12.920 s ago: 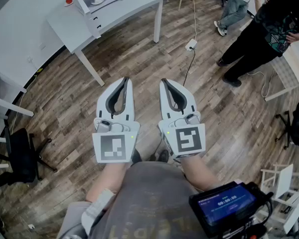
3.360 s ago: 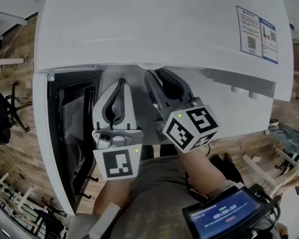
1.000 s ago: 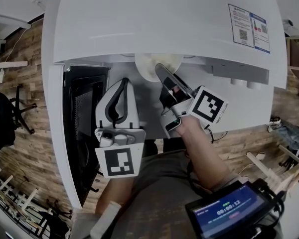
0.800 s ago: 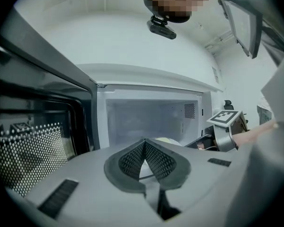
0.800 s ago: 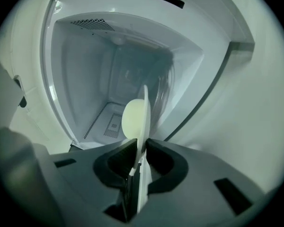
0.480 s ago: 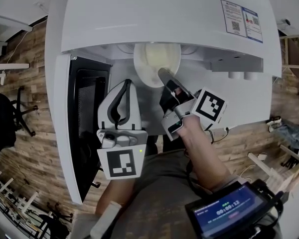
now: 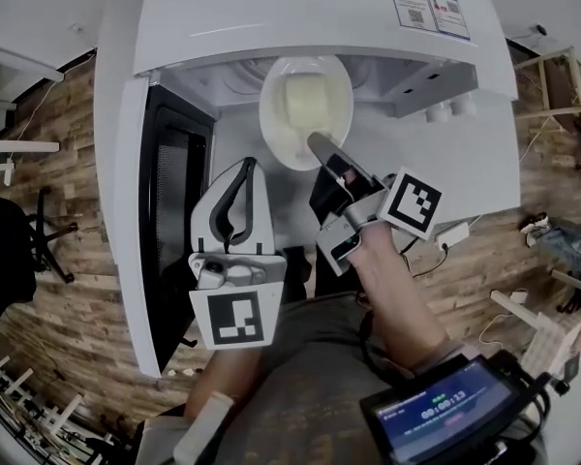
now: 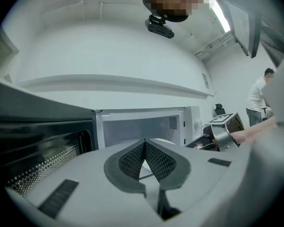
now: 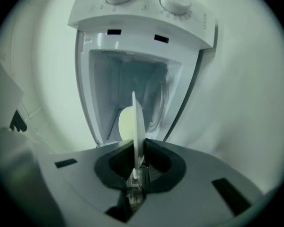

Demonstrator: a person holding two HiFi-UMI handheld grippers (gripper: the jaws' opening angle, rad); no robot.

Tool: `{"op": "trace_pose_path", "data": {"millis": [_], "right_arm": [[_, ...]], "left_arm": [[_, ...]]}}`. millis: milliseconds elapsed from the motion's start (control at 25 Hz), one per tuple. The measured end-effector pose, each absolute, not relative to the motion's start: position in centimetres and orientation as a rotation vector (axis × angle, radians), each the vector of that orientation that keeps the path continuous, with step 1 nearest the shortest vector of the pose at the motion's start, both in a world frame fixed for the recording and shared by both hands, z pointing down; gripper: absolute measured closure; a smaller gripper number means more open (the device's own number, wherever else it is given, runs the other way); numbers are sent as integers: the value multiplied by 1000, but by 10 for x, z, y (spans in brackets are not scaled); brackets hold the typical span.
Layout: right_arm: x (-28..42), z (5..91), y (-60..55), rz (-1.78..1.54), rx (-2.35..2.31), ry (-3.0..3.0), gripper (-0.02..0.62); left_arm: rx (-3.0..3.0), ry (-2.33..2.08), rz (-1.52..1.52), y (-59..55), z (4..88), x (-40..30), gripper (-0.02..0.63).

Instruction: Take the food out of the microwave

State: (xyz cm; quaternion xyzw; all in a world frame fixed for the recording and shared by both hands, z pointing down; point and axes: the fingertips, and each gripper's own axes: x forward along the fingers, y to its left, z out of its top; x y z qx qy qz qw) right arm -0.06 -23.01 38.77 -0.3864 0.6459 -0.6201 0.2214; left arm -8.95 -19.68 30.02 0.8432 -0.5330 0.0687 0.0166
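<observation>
Bright, even light; fisheye-warped edges

**Fig.** White boxy microwave (image 7: 300, 13), seen from above; door (image 7: 169, 211) swung fully open to the L, dark window panel facing up, cavity lit and open at front. Two round dials on the control panel (right gripper view).

Round white plate (image 7: 289, 136), approx. level, at the cavity mouth, near edge projecting out past the microwave's front. Near rim clamped betw. the jaws of the right gripper (image 7: 315, 143), which have just been closing onto it; plate appears edge-on in right gripper view.

Pale yellow, rounded-square block of food (image 7: 310, 100) lies on the plate, toward its far side.
</observation>
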Motion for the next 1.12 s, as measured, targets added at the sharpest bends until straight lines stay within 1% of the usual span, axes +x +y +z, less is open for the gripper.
{"op": "trace_pose_path", "data": {"millis": [240, 560, 920, 1120], "right_arm": [[22, 366, -195, -1665, -1095, 1788, 555], [73, 367, -133, -1680, -1150, 1722, 555], [168, 385, -85, -1708, -1245, 1684, 554], [208, 398, -72, -1732, -1290, 1656, 554]], "left_arm": [[2650, -1590, 173, -173, 292, -70, 600], [2733, -1475, 171, -139, 287, -15, 600], [2701, -1510, 126, -109, 286, 55, 600], [2678, -1510, 122, -90, 293, 87, 600]]}}
